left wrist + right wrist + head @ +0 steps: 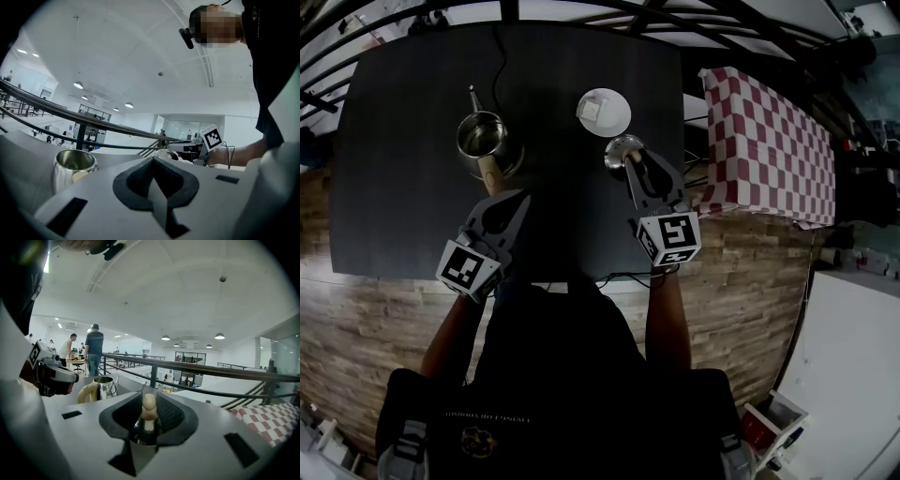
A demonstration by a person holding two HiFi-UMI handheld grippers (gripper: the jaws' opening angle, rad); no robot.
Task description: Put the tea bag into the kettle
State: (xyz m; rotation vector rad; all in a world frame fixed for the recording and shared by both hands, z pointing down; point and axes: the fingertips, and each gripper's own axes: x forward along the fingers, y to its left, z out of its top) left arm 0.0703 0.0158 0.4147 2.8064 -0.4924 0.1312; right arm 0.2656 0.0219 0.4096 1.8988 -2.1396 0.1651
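Kettle (pixel 485 139) shiny steel, round, open; right tongs (pixel 634 165) grip domed lid (pixel 617 146) knob

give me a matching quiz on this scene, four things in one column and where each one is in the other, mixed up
Things:
1. kettle
2. tea bag
3. kettle lid
4. checked cloth

Places:
A. lying on the white saucer
B. held by its knob in the right gripper
C. draped over something to the right of the table
D. standing open on the dark table

Pairs: 1-D, 2-A, 3-B, 4-C
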